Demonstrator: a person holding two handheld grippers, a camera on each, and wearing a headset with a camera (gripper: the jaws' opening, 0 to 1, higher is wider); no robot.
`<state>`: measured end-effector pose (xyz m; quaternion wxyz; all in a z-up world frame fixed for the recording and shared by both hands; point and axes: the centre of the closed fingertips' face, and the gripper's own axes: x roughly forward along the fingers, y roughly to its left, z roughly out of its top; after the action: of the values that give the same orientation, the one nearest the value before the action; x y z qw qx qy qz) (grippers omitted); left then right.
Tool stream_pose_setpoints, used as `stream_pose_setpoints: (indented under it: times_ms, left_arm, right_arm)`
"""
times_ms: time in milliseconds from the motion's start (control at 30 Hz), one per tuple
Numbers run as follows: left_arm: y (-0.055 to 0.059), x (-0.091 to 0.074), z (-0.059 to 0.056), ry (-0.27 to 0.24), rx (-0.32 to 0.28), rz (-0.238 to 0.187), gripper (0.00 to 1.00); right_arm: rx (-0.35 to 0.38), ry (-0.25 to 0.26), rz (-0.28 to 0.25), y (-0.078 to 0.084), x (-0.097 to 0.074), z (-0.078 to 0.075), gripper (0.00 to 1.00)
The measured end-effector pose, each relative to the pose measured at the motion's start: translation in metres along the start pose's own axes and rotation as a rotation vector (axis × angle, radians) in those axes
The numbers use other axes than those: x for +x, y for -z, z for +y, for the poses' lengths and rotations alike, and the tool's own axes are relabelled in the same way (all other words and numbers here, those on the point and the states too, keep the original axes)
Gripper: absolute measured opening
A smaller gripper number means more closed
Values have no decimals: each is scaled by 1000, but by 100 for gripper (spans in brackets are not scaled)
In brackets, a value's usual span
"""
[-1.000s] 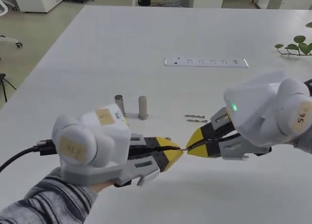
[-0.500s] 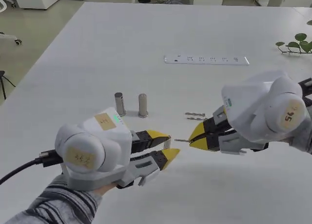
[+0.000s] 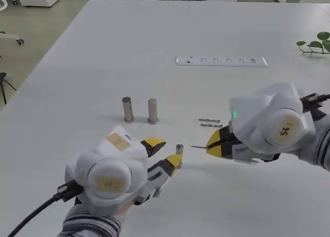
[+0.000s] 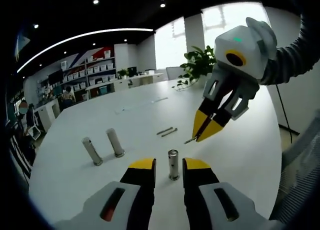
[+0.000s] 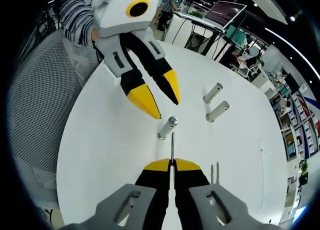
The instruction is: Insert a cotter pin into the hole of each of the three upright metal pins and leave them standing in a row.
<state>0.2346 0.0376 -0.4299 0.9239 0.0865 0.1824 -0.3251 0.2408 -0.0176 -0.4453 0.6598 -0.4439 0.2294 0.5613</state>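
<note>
The left tongs [image 3: 166,151] are released, jaws flanking the near upright metal pin [image 3: 179,150] on the counter [image 3: 103,51]. The right tongs [image 3: 210,144] grasp a cotter pin [image 3: 198,147], its tip just right of that pin.

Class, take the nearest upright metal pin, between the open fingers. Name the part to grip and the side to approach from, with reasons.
Grip the metal pin low on its round shaft, the left gripper coming level from the person's side. It stands upright, and the cotter pin in the right gripper points at its top, which should be kept clear.
</note>
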Motion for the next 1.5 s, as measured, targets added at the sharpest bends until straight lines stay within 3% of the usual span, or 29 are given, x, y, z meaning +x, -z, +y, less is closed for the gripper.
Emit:
stream_pose_setpoints:
  times_ms: [133,267,767,1167,1500]
  left_arm:
    - [8,6,0,-21,5,25,18]
    - [14,13,-1,-22,-41,33,18]
    - [25,33,-7,-39,-70,70,12]
    - [32,36,-5,-70,-93,90,6]
    - [32,35,-5,-62,-60,89,5]
  right_arm:
    - [0,6,3,1,4,-2,0]
    - [2,0,-1,-1,7,-2,0]
    - [-9,-10,-4,-5,13,1,0]
    - [-16,-18,-3,-12,15,3,0]
    - [-31,-28,14,-14,14,3,0]
